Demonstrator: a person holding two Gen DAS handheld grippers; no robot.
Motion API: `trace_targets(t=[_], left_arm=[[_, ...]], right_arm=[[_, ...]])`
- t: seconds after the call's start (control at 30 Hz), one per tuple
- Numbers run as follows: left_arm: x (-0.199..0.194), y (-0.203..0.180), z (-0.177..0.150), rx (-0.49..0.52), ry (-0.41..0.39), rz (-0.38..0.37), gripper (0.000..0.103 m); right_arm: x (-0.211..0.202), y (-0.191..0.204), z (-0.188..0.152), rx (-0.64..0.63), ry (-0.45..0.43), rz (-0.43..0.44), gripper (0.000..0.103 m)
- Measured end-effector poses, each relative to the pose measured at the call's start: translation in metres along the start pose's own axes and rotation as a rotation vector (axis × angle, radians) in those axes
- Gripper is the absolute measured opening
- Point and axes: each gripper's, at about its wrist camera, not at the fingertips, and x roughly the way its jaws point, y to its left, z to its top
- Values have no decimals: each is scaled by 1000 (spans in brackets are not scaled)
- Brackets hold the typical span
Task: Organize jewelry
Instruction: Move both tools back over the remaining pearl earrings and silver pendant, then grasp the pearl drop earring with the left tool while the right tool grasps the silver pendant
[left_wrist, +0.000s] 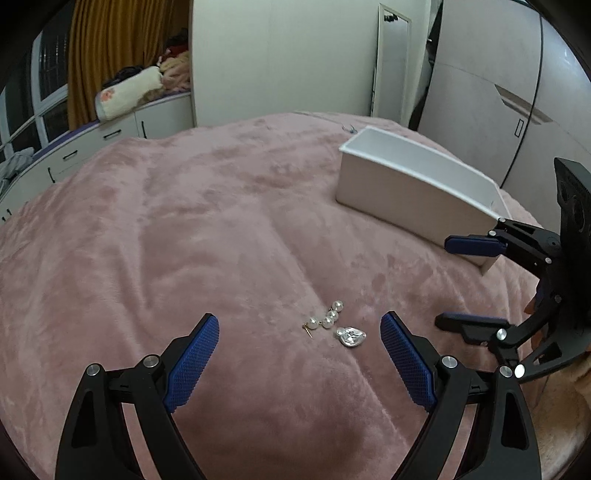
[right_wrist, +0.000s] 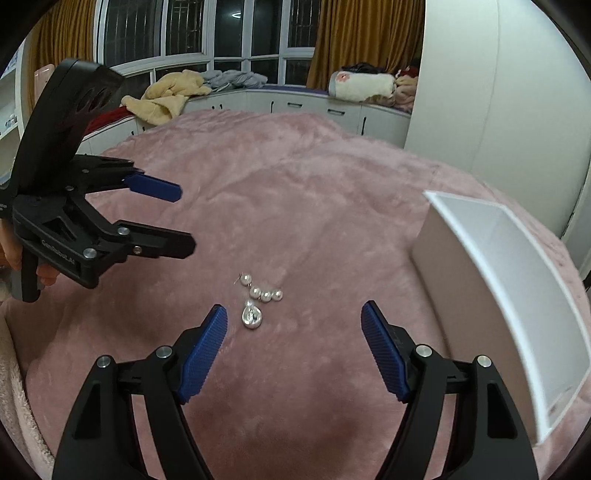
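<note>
The jewelry is a single pearl earring (left_wrist: 334, 325) lying loose on the pink blanket (left_wrist: 184, 240) that covers the bed, well apart from the white box (left_wrist: 402, 184) standing open farther back on the right. The box looks like the likely place for it, so the step in hand seems to be the first pickup.

Both grippers hang above the blanket with fingers spread wide and nothing between them. The left gripper (left_wrist: 299, 354) faces the earring almost squarely, so it seems best placed. To do this well, it should come down slowly, straddle the silver heart drop (left_wrist: 351, 336) or the cluster of pearls, and close gently, since the plush pile may let small pieces sink.

The right gripper (right_wrist: 293, 339) sits near too, the earring just ahead of its left finger (right_wrist: 207, 350).
</note>
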Motion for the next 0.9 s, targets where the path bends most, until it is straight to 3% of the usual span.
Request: trace_targets(t=[0.17,0.47,0.63,0.77,0.8,0.9], left_arm=[[26,2,-1,20,32,-30,87],[66,4,-6,49,84,-128,69],[85,2,-8,76,114,-141,54],[91,6,-7,65,117,-150,44],[93,7,-6,60,122,-147,38],[96,16,-6,30,122,-153,26]], right_arm=[[20,0,-8,0,7,42,67],[54,10,-16,-37,36,132,53],[72,10,-18,-37,58,143,46],[82,14,-19,-64,67,152,32],[83,14,-20,-65,65,157,26],[86,12,-19,-53,71,165,19]])
